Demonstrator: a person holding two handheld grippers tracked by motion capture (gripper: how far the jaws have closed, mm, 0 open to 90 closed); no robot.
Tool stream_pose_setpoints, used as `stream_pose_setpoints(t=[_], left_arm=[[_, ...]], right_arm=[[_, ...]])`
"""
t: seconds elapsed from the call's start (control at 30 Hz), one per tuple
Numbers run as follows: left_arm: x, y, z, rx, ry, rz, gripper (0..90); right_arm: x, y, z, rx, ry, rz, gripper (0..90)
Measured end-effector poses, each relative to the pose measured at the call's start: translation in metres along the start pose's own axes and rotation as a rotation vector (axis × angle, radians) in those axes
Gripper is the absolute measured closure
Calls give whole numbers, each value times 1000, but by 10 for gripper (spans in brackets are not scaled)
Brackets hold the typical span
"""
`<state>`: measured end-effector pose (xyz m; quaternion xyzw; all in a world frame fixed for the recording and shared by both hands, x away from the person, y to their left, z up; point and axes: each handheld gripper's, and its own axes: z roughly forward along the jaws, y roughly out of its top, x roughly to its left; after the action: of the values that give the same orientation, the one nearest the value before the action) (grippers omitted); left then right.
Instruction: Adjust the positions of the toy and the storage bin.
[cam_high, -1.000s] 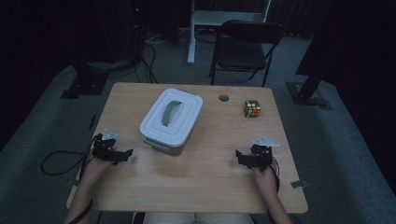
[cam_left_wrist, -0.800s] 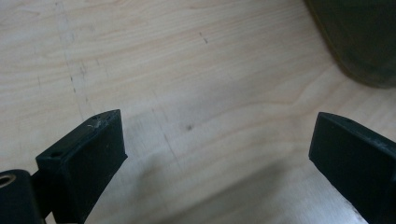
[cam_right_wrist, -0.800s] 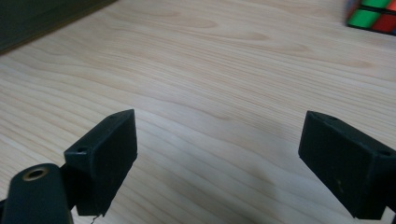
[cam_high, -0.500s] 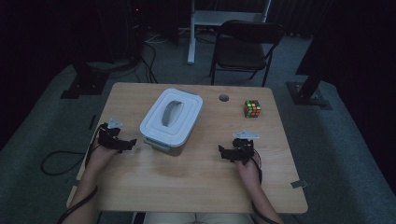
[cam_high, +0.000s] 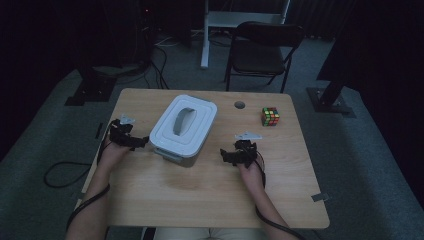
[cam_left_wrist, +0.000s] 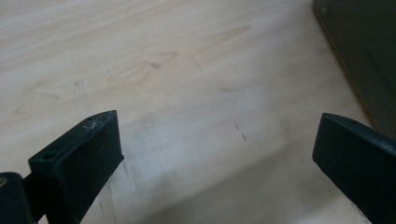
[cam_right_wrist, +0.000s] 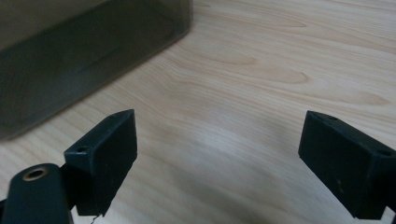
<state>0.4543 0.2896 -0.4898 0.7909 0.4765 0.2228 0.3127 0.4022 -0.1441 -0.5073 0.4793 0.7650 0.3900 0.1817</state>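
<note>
A white lidded plastic box (cam_high: 182, 129) with a grey handle on its lid stands on the wooden table (cam_high: 200, 200), left of centre. My left gripper (cam_high: 141, 142) is close against the box's left side, jaws open and pointing at it. My right gripper (cam_high: 226, 155) sits a short way off the box's right front corner, jaws open toward it. In the left gripper view the open gripper (cam_left_wrist: 219, 149) frames bare wood, with the box's dark wall (cam_left_wrist: 364, 56) at the upper right. In the right gripper view the open gripper (cam_right_wrist: 219, 158) faces wood, with the box wall (cam_right_wrist: 79, 51) at the upper left.
A colourful puzzle cube (cam_high: 270, 116) rests on the table's far right part, with a round cable hole (cam_high: 240, 105) to its left. A dark folding chair (cam_high: 260, 50) stands behind the table. Cables trail from both grippers past the table's front edge.
Both grippers have moved inward toward the box: the left from the table's left edge up to the box's side, the right leftward from the right side to near its corner.
</note>
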Motion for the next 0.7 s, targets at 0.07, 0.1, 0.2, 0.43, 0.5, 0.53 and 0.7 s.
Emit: stream_pose_setpoints(t=[0.07, 0.1, 0.2, 0.43, 0.5, 0.53, 0.7], left_arm=[[0, 7, 6, 0, -18, 2, 21], [0, 7, 6, 0, -18, 2, 20], [-4, 15, 15, -4, -33, 15, 20], [-4, 21, 23, -56, -19, 0, 21], [-4, 23, 25, -57, -23, -3, 21], [-5, 24, 26, -59, -27, 4, 21], [-9, 30, 30, -40, -53, 25, 21]], right_arm=[[4, 6, 8, 0, 9, 8, 113], [5, 8, 10, -2, 11, 11, 113], [9, 14, 16, -5, 22, 14, 113], [15, 30, 27, -25, 36, 10, 122], [17, 34, 29, -35, 35, -6, 122], [18, 35, 30, -35, 38, -9, 122], [19, 40, 32, -28, 54, -10, 123]])
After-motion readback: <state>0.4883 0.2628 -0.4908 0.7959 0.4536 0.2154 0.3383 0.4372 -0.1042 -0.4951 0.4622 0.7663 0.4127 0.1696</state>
